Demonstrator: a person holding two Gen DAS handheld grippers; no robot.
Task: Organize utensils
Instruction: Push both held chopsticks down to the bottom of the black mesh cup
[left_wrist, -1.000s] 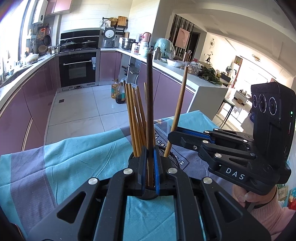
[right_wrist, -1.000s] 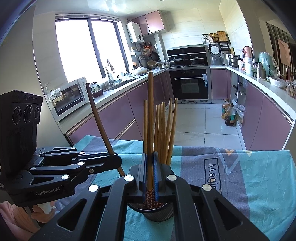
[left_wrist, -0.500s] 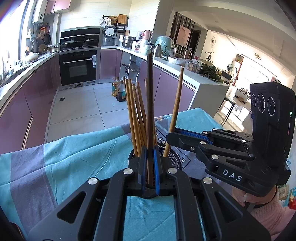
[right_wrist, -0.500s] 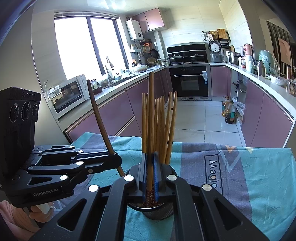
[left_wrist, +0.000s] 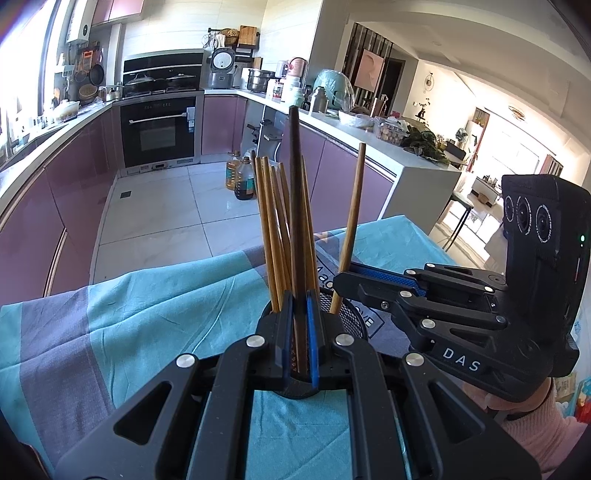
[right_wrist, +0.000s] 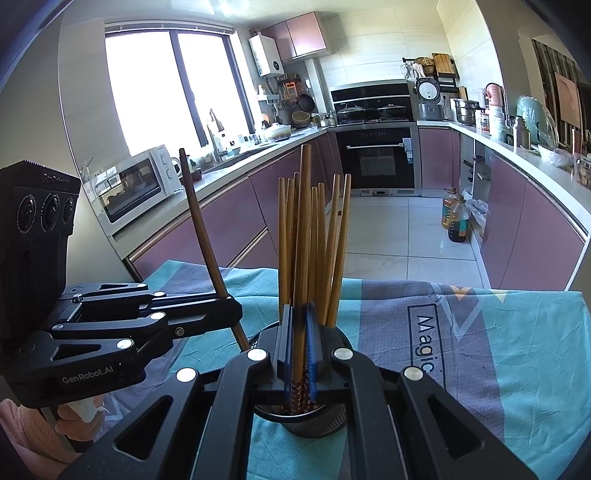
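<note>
A black mesh holder (left_wrist: 345, 314) (right_wrist: 317, 421) with several light wooden chopsticks (left_wrist: 273, 229) (right_wrist: 317, 240) stands on a teal and grey cloth (left_wrist: 147, 314). My left gripper (left_wrist: 298, 295) is shut on a dark brown chopstick (left_wrist: 295, 184), held upright right over the holder. In the right wrist view that left gripper (right_wrist: 232, 314) comes in from the left with the dark stick (right_wrist: 199, 229) leaning. My right gripper (right_wrist: 298, 310) is shut on a lighter chopstick (right_wrist: 303, 221) whose patterned lower end reaches into the holder. In the left wrist view the right gripper (left_wrist: 343, 280) holds this stick (left_wrist: 352, 221).
The cloth-covered table's (right_wrist: 480, 350) far edge faces a tiled kitchen floor with oil bottles (left_wrist: 243, 181). Purple cabinets, an oven (right_wrist: 380, 158) and a microwave (right_wrist: 136, 188) lie beyond. A hand in a pink sleeve (left_wrist: 535, 432) holds the right gripper.
</note>
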